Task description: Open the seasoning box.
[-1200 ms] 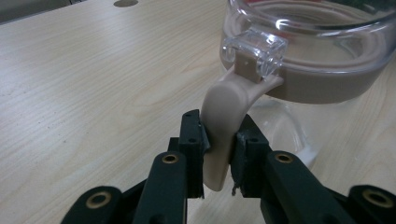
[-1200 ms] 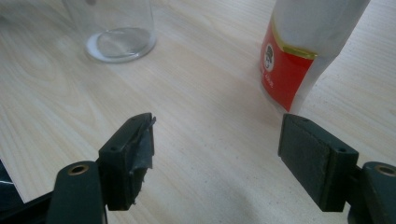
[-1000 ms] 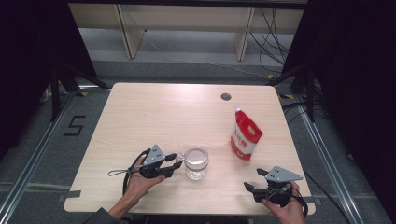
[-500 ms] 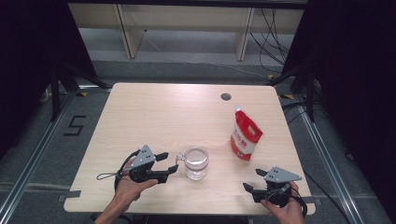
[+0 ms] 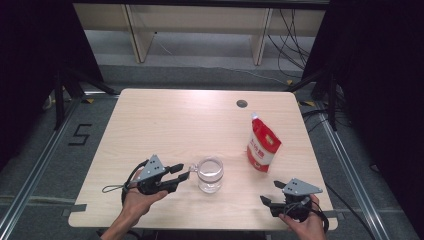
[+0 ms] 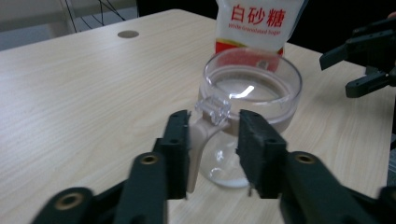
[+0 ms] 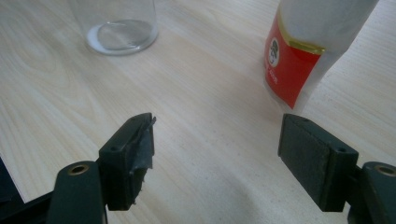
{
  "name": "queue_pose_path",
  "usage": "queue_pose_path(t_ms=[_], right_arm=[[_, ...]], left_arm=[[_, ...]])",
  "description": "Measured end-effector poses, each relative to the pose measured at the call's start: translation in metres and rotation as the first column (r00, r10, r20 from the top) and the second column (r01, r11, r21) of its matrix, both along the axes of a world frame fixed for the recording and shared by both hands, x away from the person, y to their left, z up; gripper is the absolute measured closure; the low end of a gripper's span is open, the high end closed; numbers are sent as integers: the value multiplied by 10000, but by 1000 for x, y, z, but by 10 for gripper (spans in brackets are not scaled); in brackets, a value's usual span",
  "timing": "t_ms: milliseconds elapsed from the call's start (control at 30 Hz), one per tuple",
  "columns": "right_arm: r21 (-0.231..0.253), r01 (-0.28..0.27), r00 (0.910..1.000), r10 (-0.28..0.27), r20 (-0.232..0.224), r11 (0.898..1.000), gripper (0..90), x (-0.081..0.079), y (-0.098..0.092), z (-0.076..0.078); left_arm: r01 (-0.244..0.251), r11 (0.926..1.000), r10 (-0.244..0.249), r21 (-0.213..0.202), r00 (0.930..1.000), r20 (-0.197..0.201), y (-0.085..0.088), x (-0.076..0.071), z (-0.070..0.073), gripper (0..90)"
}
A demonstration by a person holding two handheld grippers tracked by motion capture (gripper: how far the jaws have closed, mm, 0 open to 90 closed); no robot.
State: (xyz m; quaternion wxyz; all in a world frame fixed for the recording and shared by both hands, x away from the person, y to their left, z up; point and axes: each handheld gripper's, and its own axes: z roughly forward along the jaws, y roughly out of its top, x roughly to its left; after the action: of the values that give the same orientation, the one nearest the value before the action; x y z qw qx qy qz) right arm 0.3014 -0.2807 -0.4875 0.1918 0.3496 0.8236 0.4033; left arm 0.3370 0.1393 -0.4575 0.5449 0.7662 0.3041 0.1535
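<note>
A clear glass mug stands near the table's front middle, its small handle pointing left. My left gripper is open just left of the mug. In the left gripper view its jaws stand either side of the handle with a small gap. A red and white sugar pouch stands upright to the mug's right, seen behind it as the pouch. My right gripper rests open at the front right. In the right gripper view its jaws are wide apart over bare wood, with the mug's base and the pouch farther off.
The light wooden table has a round cable hole at the back right. My right gripper shows beyond the mug in the left gripper view. Floor rails and shelf legs lie beyond the table's far edge.
My left gripper drew back to the left from the mug, then came right again to the handle. The right gripper, mug and pouch have stayed put.
</note>
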Motion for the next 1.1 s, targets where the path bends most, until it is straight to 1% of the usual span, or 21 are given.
queue_pose_path(t_ms=[67, 100, 133, 167, 300, 367, 433, 500, 533, 567, 633, 733, 767, 800, 833, 867, 900, 933, 967, 1067, 1100], right_arm=[[35, 21, 10000, -20, -28, 10000, 278, 0, -1, 0], [17, 58, 10000, -58, -1, 10000, 279, -1, -1, 0], [49, 63, 9999, -62, -135, 10000, 282, -1, -1, 0], [78, 47, 9999, -45, -142, 10000, 284, -2, -1, 0], [177, 16, 10000, -14, -93, 9998, 287, -1, 0, 1], [197, 171, 9998, -168, -136, 9997, 290, -3, 1, 1], [0, -25, 10000, 25, 47, 10000, 297, -1, 1, 1], [51, 14, 10000, -14, 58, 10000, 299, -1, 2, 2], [210, 197, 9996, -192, -203, 9996, 300, -4, 5, 3], [60, -14, 9999, 13, 131, 10000, 308, -2, 4, 3], [199, -16, 10000, 16, 1, 9998, 325, -3, 6, 3], [298, -89, 9999, 91, -52, 9995, 341, -3, 7, 2], [283, -182, 9998, 180, 88, 9994, 345, -2, 7, 2], [395, -287, 9996, 287, 8, 9988, 371, -2, 10, 3], [525, -130, 9995, 144, -265, 9985, 386, -4, 12, 4], [525, -130, 9995, 144, -265, 9985, 386, -4, 12, 4], [490, -263, 9997, 264, -16, 9985, 396, -3, 12, 4], [571, -253, 9997, 256, -41, 9980, 416, -4, 14, 5], [566, -561, 9984, 554, 133, 9968, 457, -3, 17, 7], [652, -475, 9986, 460, 250, 9967, 477, -2, 20, 9], [780, -526, 9984, 510, 223, 9956, 512, -2, 25, 10]], left_arm=[[27, 10000, -28, 15, 9998, 220, -2, 0, 4, 734], [54, 9998, -62, 188, 9991, 408, -3, 0, 7, 764], [50, 9999, -56, 127, 9989, 458, -5, 1, 9, 795], [55, 9995, -73, 299, 9982, 601, -7, 2, 14, 846], [37, 9994, -62, 350, 9973, 731, -12, 7, 20, 893], [42, 9997, -57, 231, 9978, 661, -14, 9, 21, 893], [67, 9991, -97, 428, 9975, 703, -19, 14, 22, 894], [34, 9991, -59, 413, 9981, 615, -21, 16, 22, 894], [58, 9993, -79, 383, 9984, 558, -22, 17, 21, 895], [104, 9990, -129, 443, 9984, 556, -23, 19, 20, 894], [42, 9968, -83, 803, 9987, 506, -25, 21, 17, 894], [-46, 9970, 18, 767, 9993, 362, -24, 20, 14, 894], [31, 9960, -68, 889, 9991, 413, -24, 21, 13, 894], [-94, 9959, 67, 903, 9995, 303, -24, 20, 10, 894], [-94, 9956, 60, 937, 9993, 368, -23, 21, 10, 894], [-94, 9956, 60, 937, 9993, 368, -23, 21, 10, 894], [-30, 9961, -3, 880, 9993, 372, -23, 21, 10, 894], [-13, 9960, -24, 891, 9992, 406, -23, 20, 10, 894], [-51, 9963, 14, 863, 9991, 424, -24, 19, 9, 894], [-28, 9957, -20, 925, 9987, 512, -24, 19, 9, 893], [-42, 9960, -2, 893, 9988, 491, -24, 18, 8, 894]])
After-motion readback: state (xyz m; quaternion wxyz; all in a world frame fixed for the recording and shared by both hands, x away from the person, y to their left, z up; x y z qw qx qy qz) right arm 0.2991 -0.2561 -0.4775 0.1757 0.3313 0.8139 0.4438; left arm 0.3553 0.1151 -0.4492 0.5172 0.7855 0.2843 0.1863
